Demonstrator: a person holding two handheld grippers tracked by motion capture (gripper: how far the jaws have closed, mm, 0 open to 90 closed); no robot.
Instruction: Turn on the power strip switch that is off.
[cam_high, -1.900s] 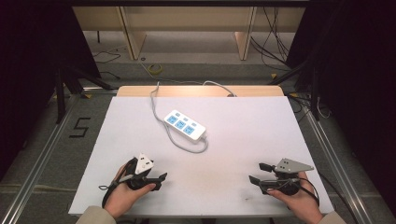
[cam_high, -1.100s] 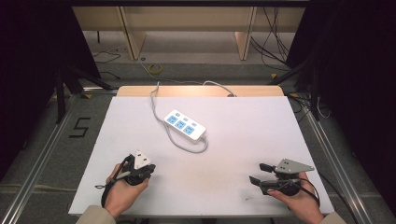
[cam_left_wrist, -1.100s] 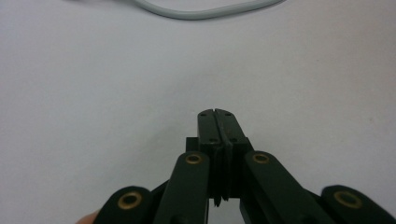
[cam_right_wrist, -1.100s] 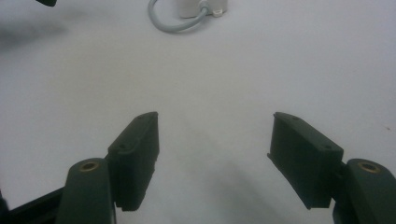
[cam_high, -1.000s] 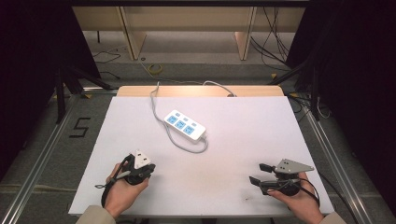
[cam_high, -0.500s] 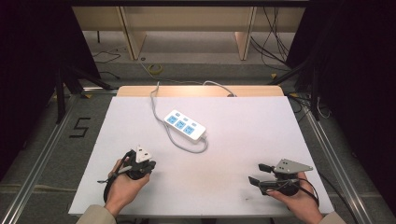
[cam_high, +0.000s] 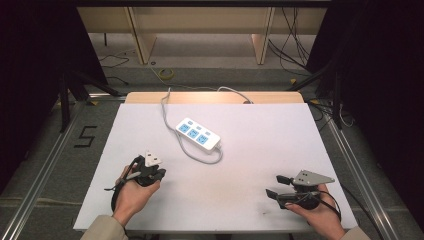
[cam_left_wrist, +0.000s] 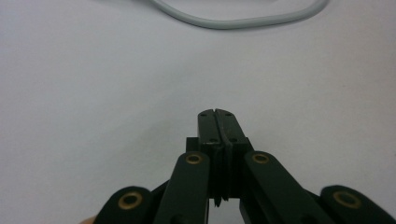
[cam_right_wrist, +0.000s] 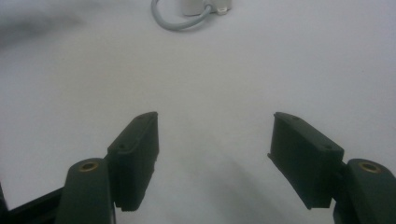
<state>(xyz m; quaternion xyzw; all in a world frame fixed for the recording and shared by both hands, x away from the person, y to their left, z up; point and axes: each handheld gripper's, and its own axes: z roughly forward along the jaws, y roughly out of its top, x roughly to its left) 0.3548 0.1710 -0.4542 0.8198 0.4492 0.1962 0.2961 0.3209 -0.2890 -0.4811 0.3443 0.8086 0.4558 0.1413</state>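
High view: power strip lies mid-table, its grey cord looping toward the left gripper, well apart from both. Left gripper view: jaws pressed together on nothing, cord cut off at the top edge. Right gripper sits near the front right, jaws spread wide, empty; right gripper view catches the strip, cropped and blurred.
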